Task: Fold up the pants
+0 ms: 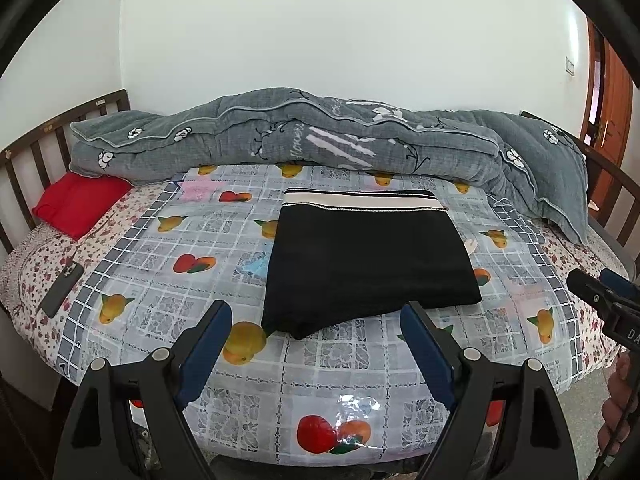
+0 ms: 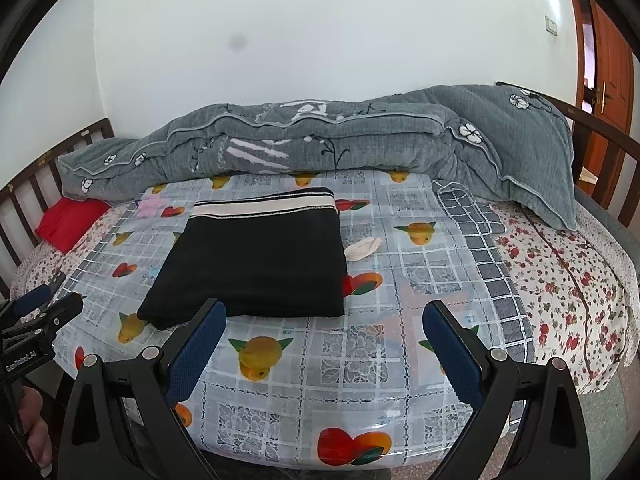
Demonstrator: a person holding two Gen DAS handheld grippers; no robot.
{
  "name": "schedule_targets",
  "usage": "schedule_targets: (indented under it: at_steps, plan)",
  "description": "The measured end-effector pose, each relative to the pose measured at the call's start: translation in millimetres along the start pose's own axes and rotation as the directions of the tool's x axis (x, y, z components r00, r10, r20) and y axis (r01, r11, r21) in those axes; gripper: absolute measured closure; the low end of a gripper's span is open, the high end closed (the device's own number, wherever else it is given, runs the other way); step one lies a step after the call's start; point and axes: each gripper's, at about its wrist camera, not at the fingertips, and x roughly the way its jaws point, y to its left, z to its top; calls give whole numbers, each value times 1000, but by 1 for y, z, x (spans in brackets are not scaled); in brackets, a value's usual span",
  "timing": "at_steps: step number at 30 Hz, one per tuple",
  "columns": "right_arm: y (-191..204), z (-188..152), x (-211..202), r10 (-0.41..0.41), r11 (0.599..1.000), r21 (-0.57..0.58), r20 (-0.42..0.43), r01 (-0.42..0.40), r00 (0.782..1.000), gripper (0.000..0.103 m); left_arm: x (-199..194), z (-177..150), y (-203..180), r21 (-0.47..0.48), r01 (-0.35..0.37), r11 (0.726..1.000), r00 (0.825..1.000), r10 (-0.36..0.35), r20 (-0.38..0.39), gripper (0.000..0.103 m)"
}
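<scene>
Item: black folded pants with striped white waistband point(image 1: 370, 264), centre frame, squared for storage; left gripper point(image 1: 316, 316) and right gripper point(image 2: 326, 314) spread, empty, clear of the cloth.

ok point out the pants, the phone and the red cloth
pants point(image 1: 368, 264): left wrist view, middle of the folded black stack
phone point(image 1: 62, 288): left wrist view, middle of its dark back
red cloth point(image 1: 78, 202): left wrist view, centre of the fabric

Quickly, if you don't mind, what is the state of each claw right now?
Left claw: open, holding nothing, just short of the folded black pants.
Right claw: open, holding nothing.
</scene>
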Motion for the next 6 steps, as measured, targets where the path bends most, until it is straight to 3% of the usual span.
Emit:
schedule_targets:
  at_steps: [6]
  plan:
    - [3, 4, 1, 3, 1000, -7, 8, -3, 1000, 6, 6, 4, 2, -2, 4, 1000, 1000, -4, -2, 17]
